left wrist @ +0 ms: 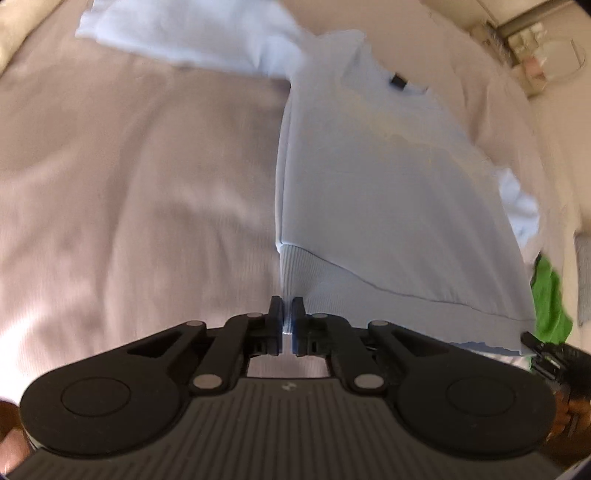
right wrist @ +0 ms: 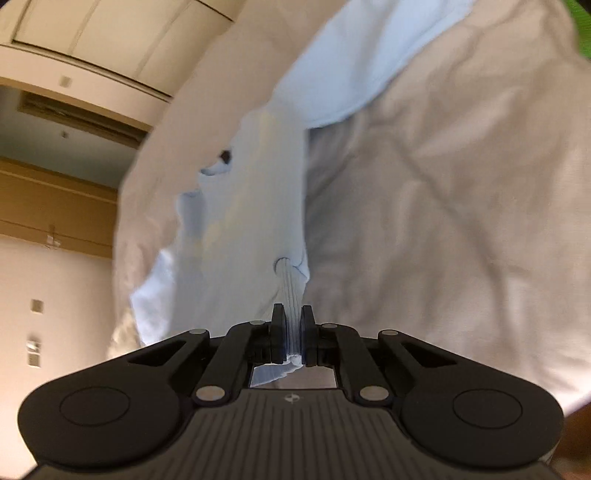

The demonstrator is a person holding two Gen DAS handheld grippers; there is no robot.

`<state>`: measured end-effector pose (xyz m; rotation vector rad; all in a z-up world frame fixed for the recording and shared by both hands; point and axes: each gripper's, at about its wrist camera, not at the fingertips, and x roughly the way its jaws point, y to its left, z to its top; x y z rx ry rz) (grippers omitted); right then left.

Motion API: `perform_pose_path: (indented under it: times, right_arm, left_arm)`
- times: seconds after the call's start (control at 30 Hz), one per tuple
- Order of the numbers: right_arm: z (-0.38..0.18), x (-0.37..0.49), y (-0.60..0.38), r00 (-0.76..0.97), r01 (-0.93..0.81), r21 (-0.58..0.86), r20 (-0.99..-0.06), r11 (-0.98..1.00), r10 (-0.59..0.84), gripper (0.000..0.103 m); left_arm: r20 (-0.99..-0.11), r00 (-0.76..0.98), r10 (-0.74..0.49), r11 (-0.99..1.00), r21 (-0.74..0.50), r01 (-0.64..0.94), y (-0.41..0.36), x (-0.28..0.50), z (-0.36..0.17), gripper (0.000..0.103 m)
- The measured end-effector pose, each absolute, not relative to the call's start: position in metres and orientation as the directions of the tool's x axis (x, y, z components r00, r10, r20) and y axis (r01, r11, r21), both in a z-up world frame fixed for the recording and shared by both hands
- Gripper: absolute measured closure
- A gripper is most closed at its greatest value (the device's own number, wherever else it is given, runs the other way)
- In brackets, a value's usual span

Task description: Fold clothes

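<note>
A light blue sweatshirt (left wrist: 369, 177) lies on a bed with a pale beige bedspread (left wrist: 129, 184). In the left wrist view its body stretches from the ribbed hem (left wrist: 306, 277), near the camera, up to the neckline, where a small dark label (left wrist: 398, 80) shows. One sleeve (left wrist: 177, 33) spreads out to the far left across the bedspread.

The left gripper (left wrist: 287, 321) has its fingers (left wrist: 276, 317) together, clamped on the corner of the ribbed hem; a thin strip of cloth shows between the pads. The right gripper (right wrist: 293, 334) also has its fingers (right wrist: 277, 332) pressed together on a bunched piece of ribbed blue cloth, which rises out of the pads and pulls the sweatshirt into a taut ridge.

In the left wrist view a bright green cloth (left wrist: 550, 299) lies at the right edge, just beside the hem of the sweatshirt, and part of the other gripper shows below it. In the right wrist view a wooden wall band (right wrist: 55, 206) and a pale wall stand beyond the bed. The pictures are somewhat blurred.
</note>
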<state>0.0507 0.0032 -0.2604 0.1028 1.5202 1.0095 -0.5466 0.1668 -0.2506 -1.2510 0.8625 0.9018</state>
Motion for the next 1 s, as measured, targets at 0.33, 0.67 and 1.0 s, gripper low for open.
perform_pose_path:
  times: [0.33, 0.67, 1.0]
  right_arm:
    - [-0.361, 0.018, 0.015, -0.195, -0.602, 0.278, -0.96, 0.749, 0.2, 0.057]
    - [-0.319, 0.014, 0.085, -0.102, -0.747, 0.347, -0.903, 0.567, 0.418, 0.055]
    - [-0.351, 0.0, 0.147, -0.063, -0.734, 0.155, -0.985, 0.661, 0.161, 0.063]
  left_arm:
    - [-0.99, 0.141, -0.001, 0.114, -0.14, -0.984, 0.124, -0.514, -0.316, 0.095]
    - [-0.969, 0.233, 0.084, 0.026, -0.231, -0.973, 0.131, -0.51, -0.303, 0.094]
    - [-0.972, 0.227, 0.067, -0.04, -0.23, -0.972, 0.189, -0.555, -0.294, 0.092]
